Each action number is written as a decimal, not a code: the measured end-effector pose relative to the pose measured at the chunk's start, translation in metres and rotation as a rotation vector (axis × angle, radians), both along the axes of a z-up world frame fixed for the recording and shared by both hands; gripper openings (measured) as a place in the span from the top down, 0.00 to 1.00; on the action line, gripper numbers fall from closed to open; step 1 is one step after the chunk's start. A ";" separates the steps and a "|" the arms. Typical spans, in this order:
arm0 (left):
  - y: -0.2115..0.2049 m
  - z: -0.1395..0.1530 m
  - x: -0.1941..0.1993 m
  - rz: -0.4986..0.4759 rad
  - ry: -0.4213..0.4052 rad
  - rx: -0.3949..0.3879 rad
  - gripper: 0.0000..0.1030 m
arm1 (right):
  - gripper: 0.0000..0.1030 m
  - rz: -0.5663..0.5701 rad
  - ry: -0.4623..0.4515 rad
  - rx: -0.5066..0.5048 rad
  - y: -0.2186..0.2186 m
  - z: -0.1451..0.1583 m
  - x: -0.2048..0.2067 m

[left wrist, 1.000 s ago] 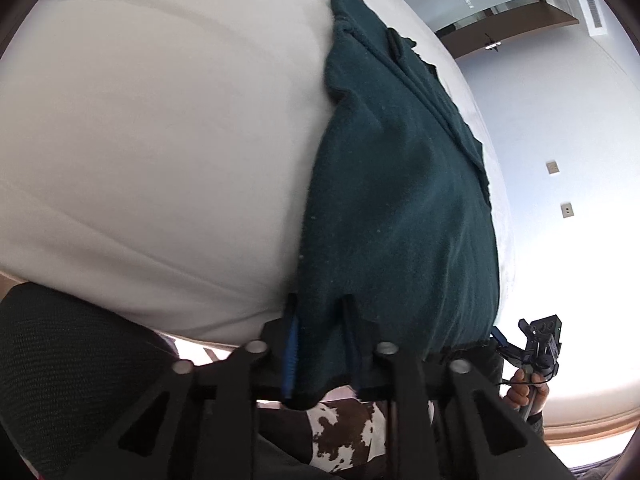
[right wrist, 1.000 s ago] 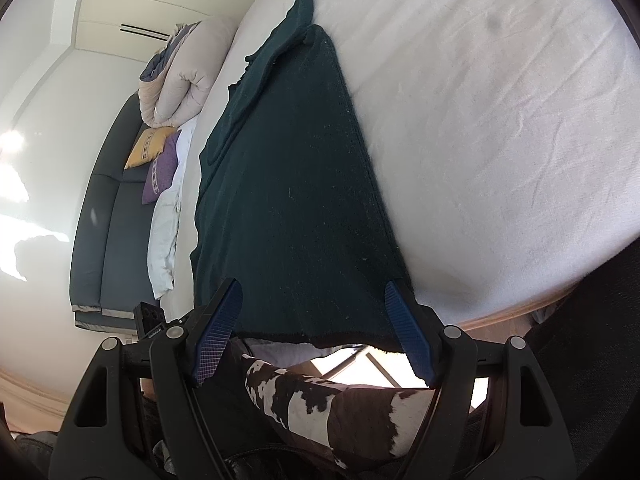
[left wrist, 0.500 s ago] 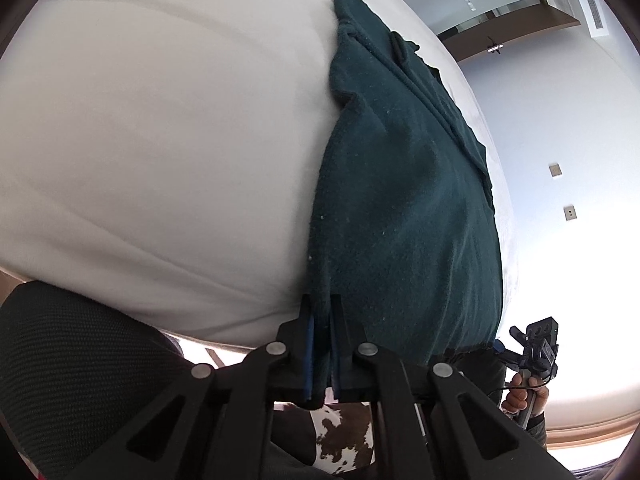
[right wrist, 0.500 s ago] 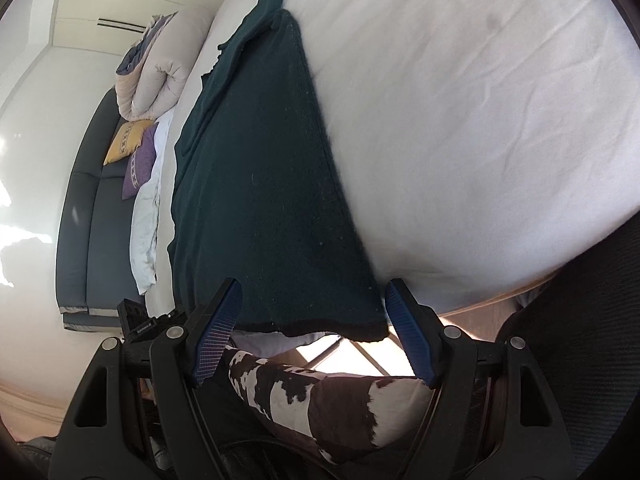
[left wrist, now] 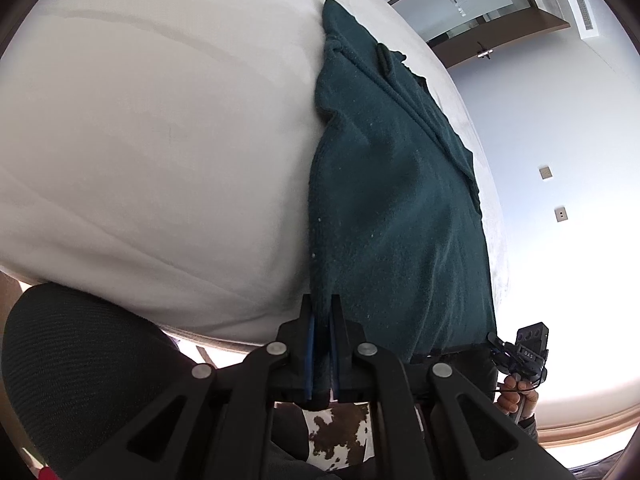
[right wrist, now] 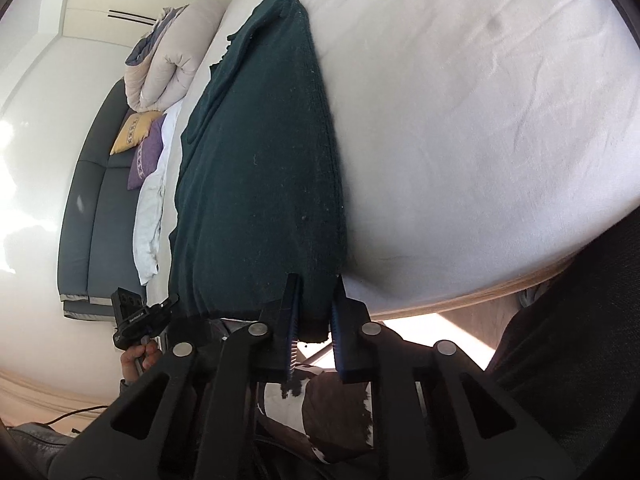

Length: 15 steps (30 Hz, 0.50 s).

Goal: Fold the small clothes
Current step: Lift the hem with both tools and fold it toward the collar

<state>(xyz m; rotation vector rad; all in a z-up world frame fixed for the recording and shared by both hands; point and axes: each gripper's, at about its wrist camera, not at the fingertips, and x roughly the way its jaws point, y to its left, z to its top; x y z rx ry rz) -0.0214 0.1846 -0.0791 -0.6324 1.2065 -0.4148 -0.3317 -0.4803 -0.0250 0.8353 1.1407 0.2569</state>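
A dark green knitted garment [left wrist: 392,200] lies stretched out lengthwise on a white bed [left wrist: 140,140], its near hem at the bed's front edge. My left gripper [left wrist: 321,312] is shut on the garment's near left corner. In the right wrist view the same garment [right wrist: 260,168] runs away from me, and my right gripper [right wrist: 316,292] is shut on its near right corner, the hem bunched between the blue pads. The far end of the garment is folded and rumpled.
A rolled duvet [right wrist: 168,60], coloured pillows [right wrist: 136,140] and a grey sofa [right wrist: 92,208] lie to the left of the bed. A black mesh chair [left wrist: 80,380] stands at the lower left. A cow-patterned cloth [left wrist: 336,436] lies below the bed edge.
The left gripper closed on the left corner. The right gripper moved in from open and closed on the right corner of the hem.
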 end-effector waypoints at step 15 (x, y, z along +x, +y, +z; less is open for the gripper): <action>0.018 0.042 0.004 0.091 -0.116 -0.279 0.95 | 0.93 0.034 -0.219 0.071 0.009 0.068 0.026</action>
